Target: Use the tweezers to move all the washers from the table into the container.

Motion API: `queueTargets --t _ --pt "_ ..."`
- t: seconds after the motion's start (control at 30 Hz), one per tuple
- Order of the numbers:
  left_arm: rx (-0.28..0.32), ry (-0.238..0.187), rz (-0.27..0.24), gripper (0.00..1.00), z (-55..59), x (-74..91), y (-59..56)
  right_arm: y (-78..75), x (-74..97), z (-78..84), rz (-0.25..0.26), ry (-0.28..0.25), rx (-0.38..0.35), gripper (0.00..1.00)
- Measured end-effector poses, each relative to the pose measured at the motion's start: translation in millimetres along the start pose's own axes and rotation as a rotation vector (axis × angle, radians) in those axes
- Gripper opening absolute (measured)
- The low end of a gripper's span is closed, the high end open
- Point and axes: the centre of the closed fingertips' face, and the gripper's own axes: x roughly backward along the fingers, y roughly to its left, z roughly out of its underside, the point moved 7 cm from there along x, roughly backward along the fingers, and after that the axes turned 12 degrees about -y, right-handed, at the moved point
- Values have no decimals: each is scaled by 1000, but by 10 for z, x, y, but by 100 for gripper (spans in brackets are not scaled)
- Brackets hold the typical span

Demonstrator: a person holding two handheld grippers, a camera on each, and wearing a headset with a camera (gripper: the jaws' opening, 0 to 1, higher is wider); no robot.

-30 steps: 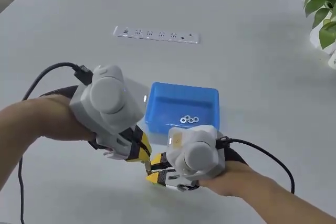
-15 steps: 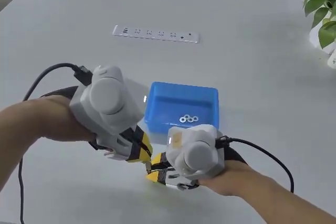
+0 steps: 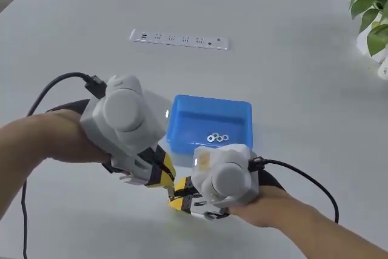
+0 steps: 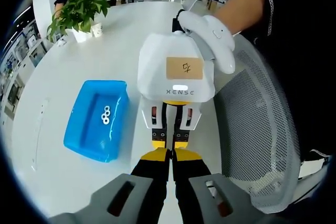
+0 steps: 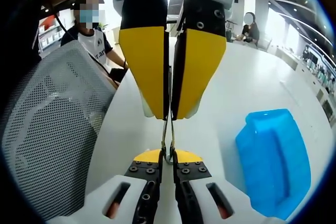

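I count two claws, one pair of tweezers, one container and three washers. My left claw (image 4: 168, 157) and my right claw (image 5: 167, 158) meet tip to tip just in front of the near edge of the container (image 3: 212, 100). Both sets of yellow-padded jaws are pressed together. The tweezers (image 5: 167, 132), two thin strips of bright metal, run straight from one claw into the other, so each claw is clamped on one end of them. The three washers (image 3: 217, 138), small flat silver rings, lie touching in a short row on the container's floor, toward its near wall. The container is a shallow rectangular tray of glossy blue plastic with rounded corners. The worktop (image 3: 291, 77) is smooth, matte pale grey and lies open on the container's far and right sides. One white power strip (image 3: 180, 39) lies well beyond it. One leafy green plant (image 3: 362, 1) stands at the far right corner. One grey mesh chair (image 4: 257, 145) stands off the worktop's near edge.
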Motion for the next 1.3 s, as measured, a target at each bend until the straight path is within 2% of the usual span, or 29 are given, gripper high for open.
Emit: queueTargets --t 0.5,0.7,0.97,1.3 --pt "-8 -9 -4 6 -77 55 7 2 83 -69 0 -7 2 9" --pt "-21 -14 -3 6 -173 87 1 -15 162 -108 3 -10 3 9" --pt "-22 -22 -3 6 -268 150 36 -41 271 -189 13 -17 7 9" --pt "-52 -21 -4 6 -423 206 85 -103 410 -260 36 -27 13 9"
